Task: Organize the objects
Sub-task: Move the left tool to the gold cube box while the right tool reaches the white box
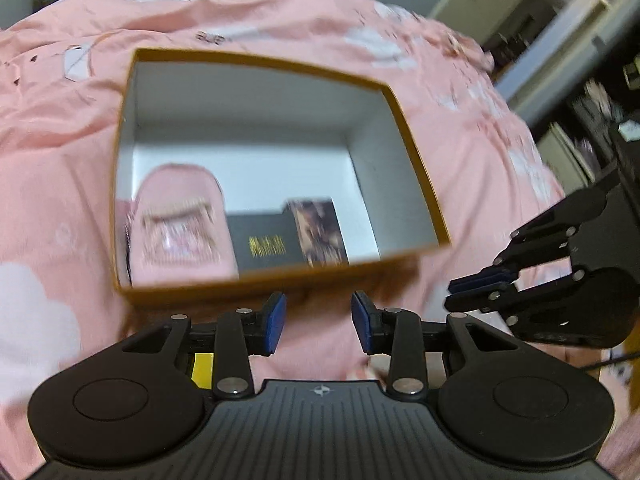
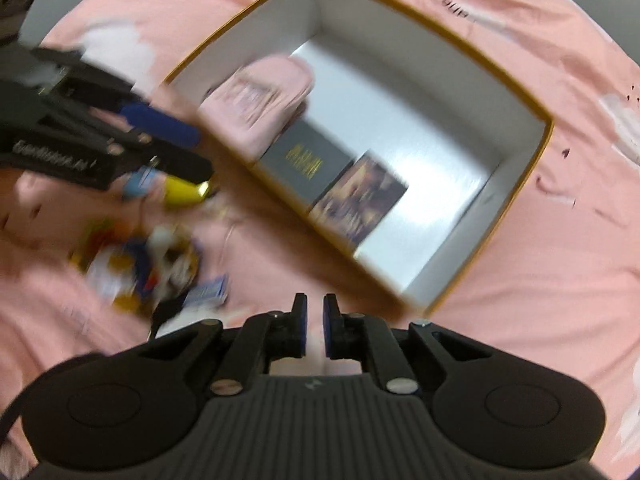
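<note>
An open box (image 1: 260, 60) with an orange-brown outside and white inside lies on the pink bedspread. In it, along the near wall, lie a pink pouch (image 1: 180, 224), a black box with gold lettering (image 1: 264, 244) and a dark picture card (image 1: 320, 232). My left gripper (image 1: 319, 300) hovers just short of the box's near edge, open, with nothing between its blue pads. My right gripper (image 1: 450, 294) hangs to its right, shut and empty. The right wrist view shows the box (image 2: 440, 28), pouch (image 2: 260, 96), black box (image 2: 304, 160), card (image 2: 360, 196), my right gripper (image 2: 315, 300) and my left gripper (image 2: 202, 152).
A blurred pile of small colourful items (image 2: 140, 264) lies on the pink bedspread (image 2: 560, 280) left of the box, with a yellow object (image 2: 184, 194) under the left gripper and a small blue pack (image 2: 208, 292) nearby. Shelves and furniture (image 1: 580, 80) stand beyond the bed's right edge.
</note>
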`<act>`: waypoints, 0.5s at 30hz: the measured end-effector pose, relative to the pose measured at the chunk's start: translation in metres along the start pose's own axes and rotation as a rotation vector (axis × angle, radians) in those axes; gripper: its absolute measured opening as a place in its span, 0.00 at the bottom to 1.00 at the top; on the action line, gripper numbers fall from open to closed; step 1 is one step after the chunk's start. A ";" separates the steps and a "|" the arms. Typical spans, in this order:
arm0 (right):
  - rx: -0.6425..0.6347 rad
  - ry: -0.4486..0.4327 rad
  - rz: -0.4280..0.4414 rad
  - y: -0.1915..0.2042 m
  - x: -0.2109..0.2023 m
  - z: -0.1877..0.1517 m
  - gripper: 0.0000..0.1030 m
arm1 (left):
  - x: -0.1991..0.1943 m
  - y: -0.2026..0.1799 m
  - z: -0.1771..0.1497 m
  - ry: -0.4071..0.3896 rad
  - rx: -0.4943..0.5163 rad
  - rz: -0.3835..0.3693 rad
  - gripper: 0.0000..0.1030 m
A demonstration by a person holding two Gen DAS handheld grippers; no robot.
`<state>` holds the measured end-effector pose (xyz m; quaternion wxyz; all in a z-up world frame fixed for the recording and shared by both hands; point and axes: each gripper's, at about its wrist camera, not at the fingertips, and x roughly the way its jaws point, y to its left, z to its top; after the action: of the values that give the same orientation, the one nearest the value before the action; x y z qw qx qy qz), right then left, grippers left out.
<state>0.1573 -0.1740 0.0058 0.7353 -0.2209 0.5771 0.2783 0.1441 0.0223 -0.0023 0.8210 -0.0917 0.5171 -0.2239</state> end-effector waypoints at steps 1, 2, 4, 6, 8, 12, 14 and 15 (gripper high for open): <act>0.000 0.015 -0.002 0.006 0.003 -0.007 0.09 | 0.000 -0.005 -0.006 0.013 0.021 -0.011 0.39; 0.004 0.032 0.002 0.012 0.009 -0.013 0.09 | -0.001 -0.011 -0.012 0.022 0.046 -0.027 0.39; 0.009 0.057 0.018 0.019 0.013 -0.028 0.10 | 0.001 -0.027 -0.023 0.046 0.123 -0.073 0.39; 0.018 0.069 0.033 0.024 0.015 -0.043 0.11 | 0.007 -0.043 -0.033 0.101 0.199 -0.096 0.39; 0.023 0.067 0.061 0.029 0.005 -0.058 0.22 | 0.013 -0.055 -0.043 0.149 0.252 -0.099 0.39; 0.027 0.060 0.069 0.037 0.004 -0.082 0.27 | 0.024 -0.075 -0.061 0.210 0.351 -0.133 0.49; 0.024 0.060 0.052 0.041 0.001 -0.092 0.28 | 0.031 -0.089 -0.071 0.232 0.461 -0.128 0.55; 0.021 0.060 0.046 0.043 0.002 -0.095 0.29 | 0.033 -0.096 -0.076 0.238 0.524 -0.114 0.57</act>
<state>0.0598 -0.2034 -0.0184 0.7135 -0.2083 0.6065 0.2823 0.0623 -0.0715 -0.0268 0.7363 0.1214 0.5284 -0.4049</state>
